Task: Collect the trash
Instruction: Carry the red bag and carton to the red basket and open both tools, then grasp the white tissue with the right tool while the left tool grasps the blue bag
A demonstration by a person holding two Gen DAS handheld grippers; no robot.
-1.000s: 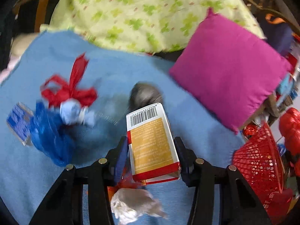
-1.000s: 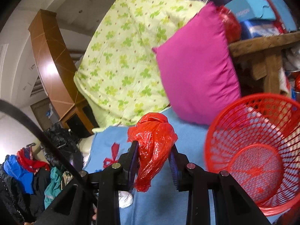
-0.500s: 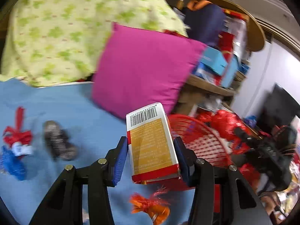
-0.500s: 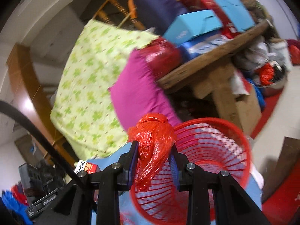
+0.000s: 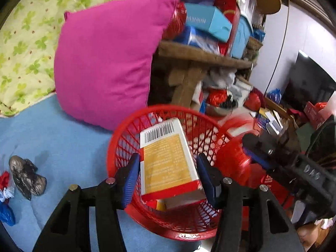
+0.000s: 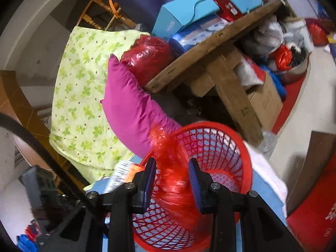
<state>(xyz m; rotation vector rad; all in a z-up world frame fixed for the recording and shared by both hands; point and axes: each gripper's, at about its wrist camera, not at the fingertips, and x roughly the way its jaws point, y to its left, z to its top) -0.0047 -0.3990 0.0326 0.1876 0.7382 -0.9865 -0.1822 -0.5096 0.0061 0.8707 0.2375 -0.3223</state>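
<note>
**Left gripper** (image 5: pixel 168 159): over the basket (image 5: pixel 117 142). The jaws stand a carton's width apart. The carton (image 5: pixel 166 163) lies between the pads, barcode end away from me and slightly tilted, above the basket's mesh floor. I cannot tell whether the pads bite it or merely flank it.

**Right gripper** (image 6: pixel 172 163): over the same basket (image 6: pixel 247 163), from the other side. The jaws are parted. The red bag (image 6: pixel 174 189) hangs between the pads, smeared with motion, its lower end inside the rim. I see no pinch on it. In the left view the bag (image 5: pixel 231 157) shows as a red blur at the basket's right rim.

**Basket**: red plastic mesh, standing on the blue cover (image 5: pixel 52 147) at its near edge.

**Pillow** (image 5: pixel 105 58): magenta, propped upright just behind the basket, leaning on the floral quilt (image 5: pixel 25 42).

**Loose trash on the cover, well left of the basket:**
- A grey crumpled wad (image 5: pixel 25 178).
- Red, white and blue scraps (image 5: pixel 5 189), beside the wad and cut by the frame edge.

**Bench** (image 5: pixel 199 52): rough wood, behind the pillow, piled with boxes.
</note>
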